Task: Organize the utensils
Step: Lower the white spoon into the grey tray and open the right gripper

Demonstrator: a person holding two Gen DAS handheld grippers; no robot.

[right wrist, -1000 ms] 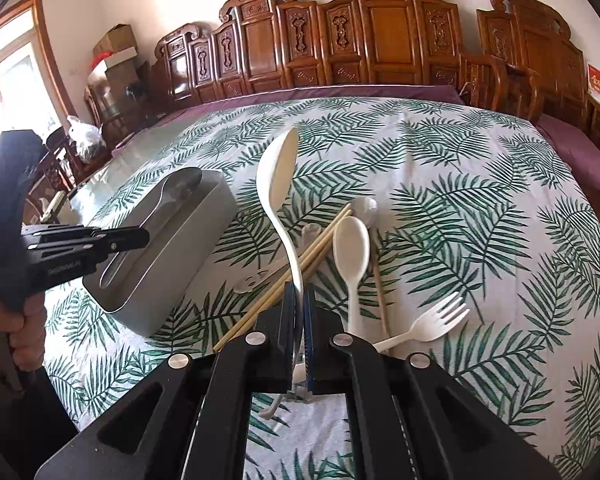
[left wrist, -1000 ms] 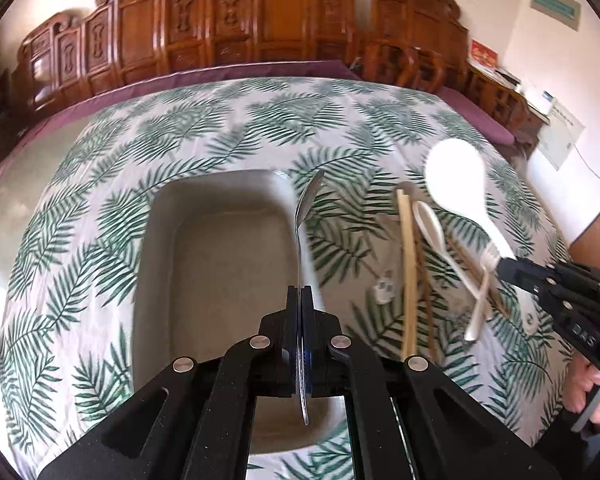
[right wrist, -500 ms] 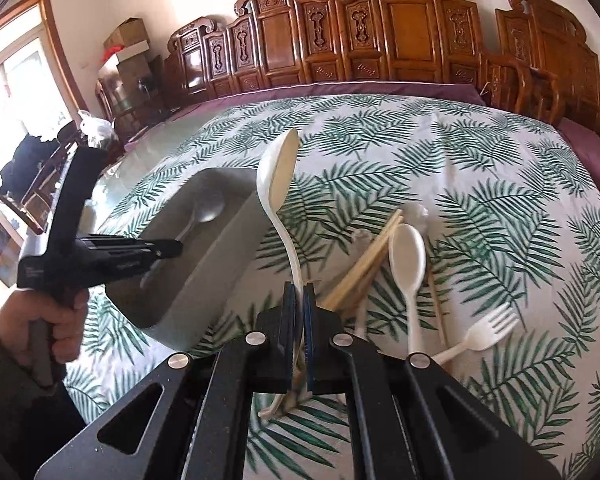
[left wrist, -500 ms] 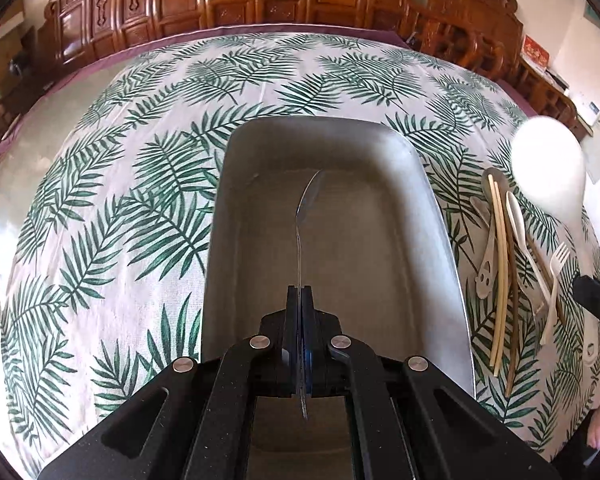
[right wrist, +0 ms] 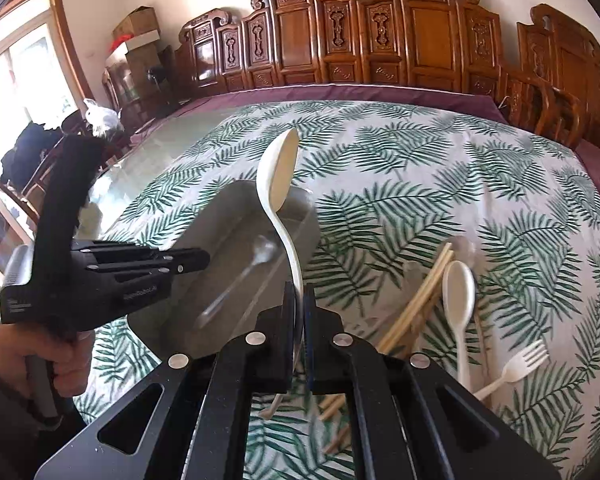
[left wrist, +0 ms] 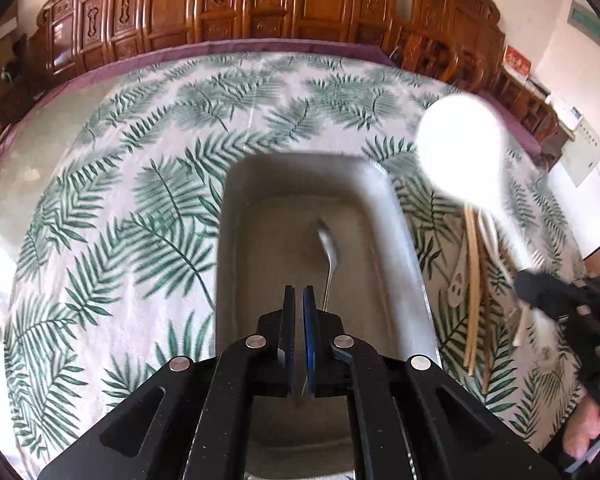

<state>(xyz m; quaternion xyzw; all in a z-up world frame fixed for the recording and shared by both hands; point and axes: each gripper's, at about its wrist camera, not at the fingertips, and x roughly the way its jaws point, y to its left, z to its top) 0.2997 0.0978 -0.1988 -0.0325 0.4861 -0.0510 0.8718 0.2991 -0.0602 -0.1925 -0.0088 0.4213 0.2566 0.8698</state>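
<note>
Utensils are split between a grey rectangular tray (left wrist: 396,240) and a loose pile beside it, all on a bench (left wrist: 111,216) spread with a white cloth printed in green palm fronds. Inside the tray lies a slim metal spoon (left wrist: 328,248), bowl pointing away, its handle running back just to the right of the left tongs (left wrist: 298,304); the left tongs' jaws are opening, a narrow slit showing between them, and the spoon sits outside that slit rather than in it. The right tongs (right wrist: 298,300) are clamped on the curved handle of a large white plastic serving spoon (right wrist: 277,172), which stands up off the bench with its bowl above the tray's far end. A hand (right wrist: 27,356) grips the handle of the left tool at the near-left edge of the right wrist view. On the cloth to the right of the tray lie pale bamboo chopsticks (right wrist: 418,300), a small white plastic spoon (right wrist: 459,292) and a white plastic fork (right wrist: 520,364), the chopsticks and small spoon just beside each other, the fork nearer the bench edge. Carved wooden chairs (right wrist: 380,32) line the far side.
</note>
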